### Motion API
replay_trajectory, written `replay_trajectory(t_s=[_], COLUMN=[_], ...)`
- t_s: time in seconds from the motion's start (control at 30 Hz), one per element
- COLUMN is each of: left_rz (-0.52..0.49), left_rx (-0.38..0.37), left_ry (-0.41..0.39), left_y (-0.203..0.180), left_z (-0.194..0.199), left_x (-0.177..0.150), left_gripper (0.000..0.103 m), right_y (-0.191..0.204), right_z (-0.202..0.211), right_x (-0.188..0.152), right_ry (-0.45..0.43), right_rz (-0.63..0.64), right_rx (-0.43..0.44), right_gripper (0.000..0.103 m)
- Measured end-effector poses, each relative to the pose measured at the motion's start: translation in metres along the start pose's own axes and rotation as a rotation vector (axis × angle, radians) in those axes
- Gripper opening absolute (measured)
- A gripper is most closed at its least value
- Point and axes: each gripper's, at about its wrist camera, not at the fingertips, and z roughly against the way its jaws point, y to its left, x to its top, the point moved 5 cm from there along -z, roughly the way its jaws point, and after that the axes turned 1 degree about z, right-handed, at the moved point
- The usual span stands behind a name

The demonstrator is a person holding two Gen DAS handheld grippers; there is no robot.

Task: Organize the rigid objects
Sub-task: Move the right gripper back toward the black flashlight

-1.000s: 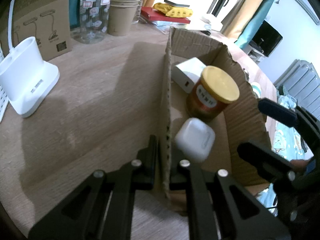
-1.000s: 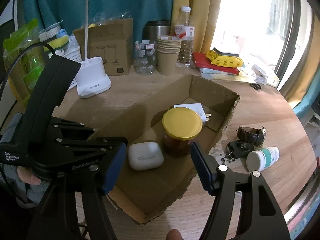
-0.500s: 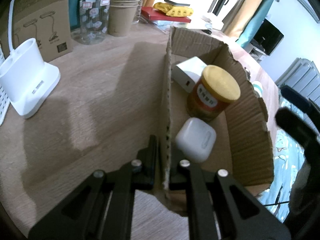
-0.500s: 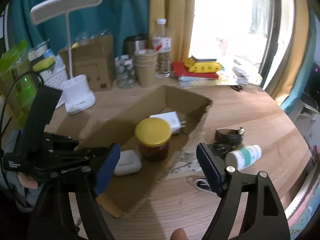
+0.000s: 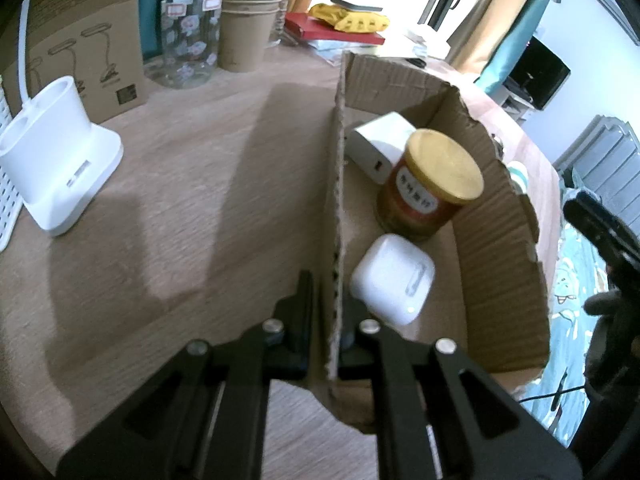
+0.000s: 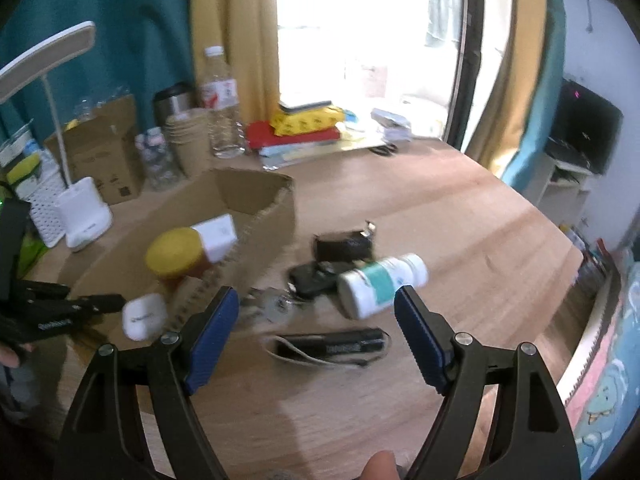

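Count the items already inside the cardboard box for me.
3: a white charger at the far end, a yellow-lidded jar mid-box, a white earbud case nearest the left claw. The box wall may hide more.

Bright light comes through a big window [image 6: 360, 40] with yellow curtains [image 6: 232, 32], beside a teal wall [image 6: 120, 20] and a wooden counter [image 6: 440, 220].

Little can be read. Jar with gold lid [image 5: 430, 186], inside the cardboard box [image 5: 500, 264]: white label w/ Chinese characters, too blurred to read. Brown carton [image 5: 80, 40] at back left: printed line drawings of desk lamps & a small QR-type code, no legible words. Clear glasses [image 5: 188, 36]: red-bordered tags, text illegible. Left gripper [image 6: 52, 322], seen from right wrist: white lettering, unreadable. Black flashlight [image 6: 336, 345]: pale print, unreadable.
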Motion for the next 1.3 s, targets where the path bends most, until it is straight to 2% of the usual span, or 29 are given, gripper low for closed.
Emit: replay_trajectory(t_s=[0.37, 0.7, 1.07, 1.2, 1.3], left_rz=[0.004, 0.005, 0.0, -0.007, -0.007], left_rx=[-0.007, -0.023, -0.032, -0.025, -0.025], left_ry=[-0.001, -0.003, -0.008, -0.015, -0.015], left_y=[0.001, 0.003, 0.003, 0.002, 0.001], left_z=[0.0, 0.0, 0.0, 0.001, 0.001], left_x=[0.001, 0.0, -0.001, -0.002, -0.002], left_gripper=[0.008, 0.008, 0.008, 0.008, 0.008], right_y=[-0.024, -0.025, -0.014, -0.015, -0.014], right_z=[-0.024, -0.048, -0.063, -0.067, -0.069], right_x=[-0.03, -0.033, -0.027, -0.029, -0.03], right_ry=[0.053, 0.125, 0.168, 0.184, 0.188], right_rz=[-0.092, -0.22, -0.239, -0.257, -0.251], right_rx=[0.008, 0.004, -0.056, -0.084, -0.097], right_gripper=[0.083, 0.083, 0.082, 0.069, 0.068])
